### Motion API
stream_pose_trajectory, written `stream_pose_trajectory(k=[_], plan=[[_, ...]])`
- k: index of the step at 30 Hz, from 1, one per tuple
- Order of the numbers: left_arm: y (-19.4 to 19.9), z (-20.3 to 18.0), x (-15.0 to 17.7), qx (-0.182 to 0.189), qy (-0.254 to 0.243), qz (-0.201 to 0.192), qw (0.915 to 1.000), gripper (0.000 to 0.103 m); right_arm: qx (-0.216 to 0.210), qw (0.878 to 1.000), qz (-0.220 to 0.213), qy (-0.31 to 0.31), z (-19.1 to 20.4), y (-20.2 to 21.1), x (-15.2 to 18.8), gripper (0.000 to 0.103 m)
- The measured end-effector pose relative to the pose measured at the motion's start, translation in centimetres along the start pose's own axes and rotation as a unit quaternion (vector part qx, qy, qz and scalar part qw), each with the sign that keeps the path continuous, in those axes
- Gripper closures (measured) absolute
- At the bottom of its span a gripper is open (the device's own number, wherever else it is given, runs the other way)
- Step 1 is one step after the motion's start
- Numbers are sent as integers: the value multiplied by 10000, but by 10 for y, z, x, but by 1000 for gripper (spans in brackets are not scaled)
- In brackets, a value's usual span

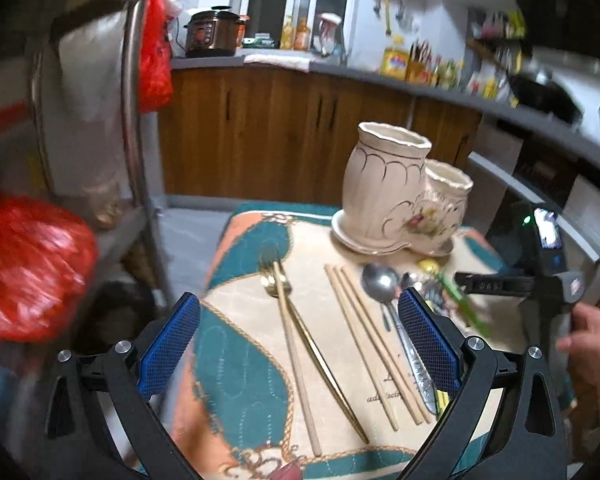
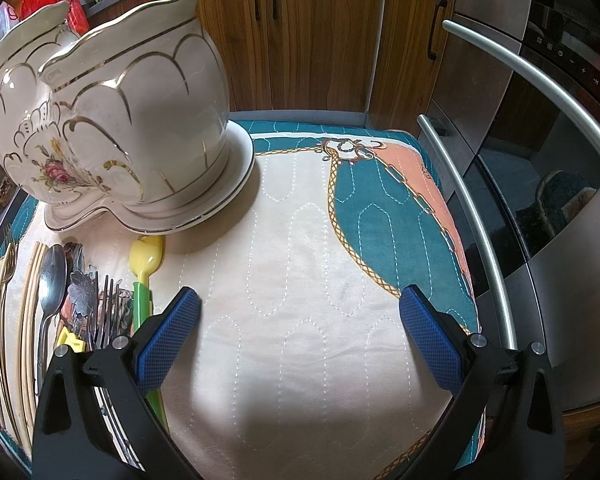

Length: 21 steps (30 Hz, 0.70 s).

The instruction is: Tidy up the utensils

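Note:
A cream ceramic two-pot utensil holder with gold trim stands at the far side of a patterned cloth. In front of it lie a gold fork, a gold knife, wooden chopsticks, a steel spoon, dark forks and a green-handled yellow spoon. My left gripper hangs open above the gold cutlery and chopsticks. My right gripper is open over bare cloth, to the right of the utensils.
A metal rack with red plastic bags stands left of the table. Wooden cabinets run behind it, and a steel oven is on the right. A person's hand holds the other gripper's handle.

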State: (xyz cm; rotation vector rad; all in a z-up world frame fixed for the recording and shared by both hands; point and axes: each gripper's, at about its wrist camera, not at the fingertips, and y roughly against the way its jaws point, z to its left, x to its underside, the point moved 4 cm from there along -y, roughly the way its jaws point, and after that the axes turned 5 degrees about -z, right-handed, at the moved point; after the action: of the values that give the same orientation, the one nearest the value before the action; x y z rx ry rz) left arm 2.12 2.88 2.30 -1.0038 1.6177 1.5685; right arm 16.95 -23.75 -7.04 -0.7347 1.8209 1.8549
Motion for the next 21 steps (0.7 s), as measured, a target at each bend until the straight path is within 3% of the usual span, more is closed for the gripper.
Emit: stream_pose_trajectory(k=[3, 9, 11, 14, 16, 17, 19, 21], plan=[[-2, -8, -11, -200, -375, 243, 9988, 5, 7, 10000, 0, 6, 0, 0, 0, 4], [-3, -6, -8, 426, -88, 672, 9968, 5, -222, 9995, 5, 223, -1, 17, 10, 5], [-4, -7, -5, 480, -13, 735, 9961, 5, -610, 9968, -147, 504, 7, 37, 19, 5], [-9, -18, -1, 713, 40, 817, 9941, 5, -824, 9911, -217, 1024, 24, 50, 28, 6], [-13, -25, -1, 842, 76, 883, 9925, 5, -846, 9875, -213, 1315, 34, 49, 31, 18], [-13, -30, -1, 879, 42, 921, 9919, 5, -788, 9865, -135, 1428, 37, 45, 33, 36], [-13, -38, 0, 888, -81, 889, 9920, 5, -954, 9858, -106, 1380, 40, 43, 34, 53], [-12, -42, 2, 827, -218, 866, 9926, 5, -1123, 9839, -67, 1387, 44, 46, 38, 83]])
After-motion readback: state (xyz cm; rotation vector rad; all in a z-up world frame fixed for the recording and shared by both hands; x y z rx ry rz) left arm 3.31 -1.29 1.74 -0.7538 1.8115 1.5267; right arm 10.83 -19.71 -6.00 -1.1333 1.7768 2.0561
